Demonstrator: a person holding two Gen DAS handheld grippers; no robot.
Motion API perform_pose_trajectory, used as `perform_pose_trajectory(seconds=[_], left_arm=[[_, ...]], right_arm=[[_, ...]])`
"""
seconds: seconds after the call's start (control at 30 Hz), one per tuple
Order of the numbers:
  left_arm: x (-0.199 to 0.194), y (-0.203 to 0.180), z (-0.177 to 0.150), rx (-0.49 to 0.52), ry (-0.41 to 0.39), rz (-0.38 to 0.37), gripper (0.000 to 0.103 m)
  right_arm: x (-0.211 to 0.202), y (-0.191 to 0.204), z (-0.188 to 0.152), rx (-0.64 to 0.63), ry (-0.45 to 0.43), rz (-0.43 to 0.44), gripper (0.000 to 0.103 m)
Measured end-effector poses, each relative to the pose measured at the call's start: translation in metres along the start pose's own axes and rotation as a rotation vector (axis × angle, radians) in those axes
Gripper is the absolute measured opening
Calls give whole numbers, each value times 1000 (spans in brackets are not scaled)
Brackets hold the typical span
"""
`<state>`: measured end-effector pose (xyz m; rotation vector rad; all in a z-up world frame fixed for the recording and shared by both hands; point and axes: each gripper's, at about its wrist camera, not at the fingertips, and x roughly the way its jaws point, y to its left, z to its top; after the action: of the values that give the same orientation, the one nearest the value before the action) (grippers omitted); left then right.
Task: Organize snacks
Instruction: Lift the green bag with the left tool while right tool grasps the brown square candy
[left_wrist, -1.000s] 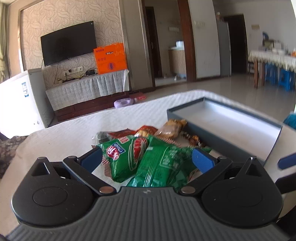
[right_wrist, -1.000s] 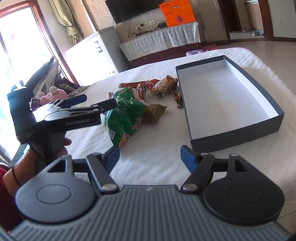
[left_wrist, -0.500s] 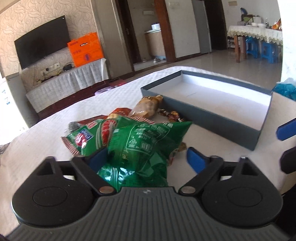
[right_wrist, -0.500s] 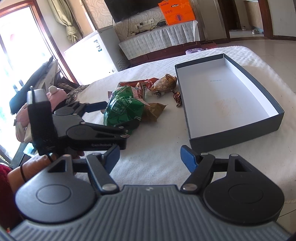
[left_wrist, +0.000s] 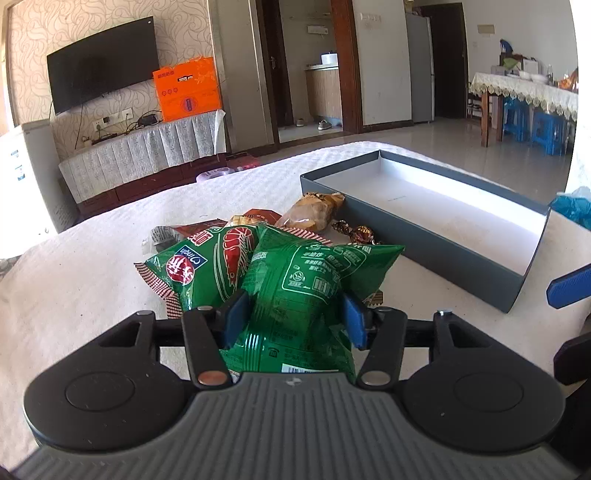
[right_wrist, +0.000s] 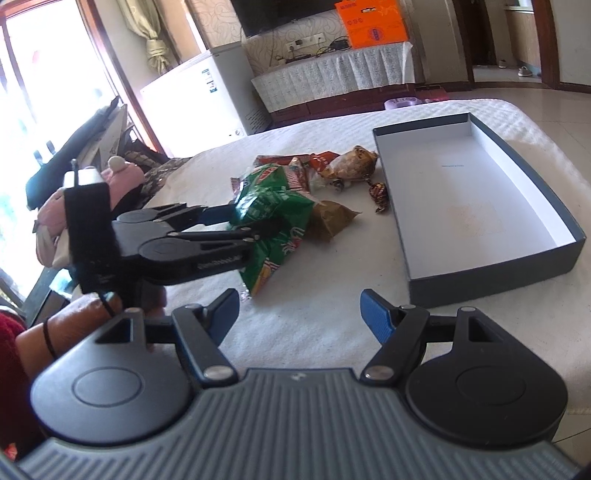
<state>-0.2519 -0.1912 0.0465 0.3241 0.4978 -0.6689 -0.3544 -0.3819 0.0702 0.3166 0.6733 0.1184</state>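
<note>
The left gripper (left_wrist: 293, 319) has its blue-padded fingers (left_wrist: 236, 314) clenched on a green snack bag (left_wrist: 306, 291), pinching the bag's crumpled middle so that the foil bulges out ahead of the pads. In the right wrist view the same left gripper (right_wrist: 236, 227) reaches in from the left edge of the desk (right_wrist: 332, 295), which is covered in a white textured cloth, and the green snack bag (right_wrist: 273, 221) sits in its grip just above or on the cloth; which of the two cannot be told.

A second green shrimp-cracker bag (left_wrist: 207, 266) lies just behind and to the left of the held one, touching it. Beyond these, toward the far edge, are a red packet (left_wrist: 258, 216), a clear-wrapped bun (left_wrist: 310, 216) and a foil-wrapped candy (left_wrist: 360, 232), bunched together beside the box.

The open dark grey box (right_wrist: 495, 275) with a white interior rests on the right part of the desk, its near left wall close to the candy (right_wrist: 378, 192).

The right gripper (right_wrist: 299, 314) hangs over the near edge of the desk with its fingers (right_wrist: 375, 314) spread wide, released and holding nothing.
</note>
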Motion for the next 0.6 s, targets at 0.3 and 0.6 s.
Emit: perform_pose_trajectory(seconds=[0.3, 0.6], left_arm=[[10, 2, -1, -31, 19, -6, 66], [-1, 35, -3, -161, -4, 145, 63]], right_arm=[[4, 14, 17, -65, -56, -27, 74], [30, 20, 24, -111, -39, -49, 74]])
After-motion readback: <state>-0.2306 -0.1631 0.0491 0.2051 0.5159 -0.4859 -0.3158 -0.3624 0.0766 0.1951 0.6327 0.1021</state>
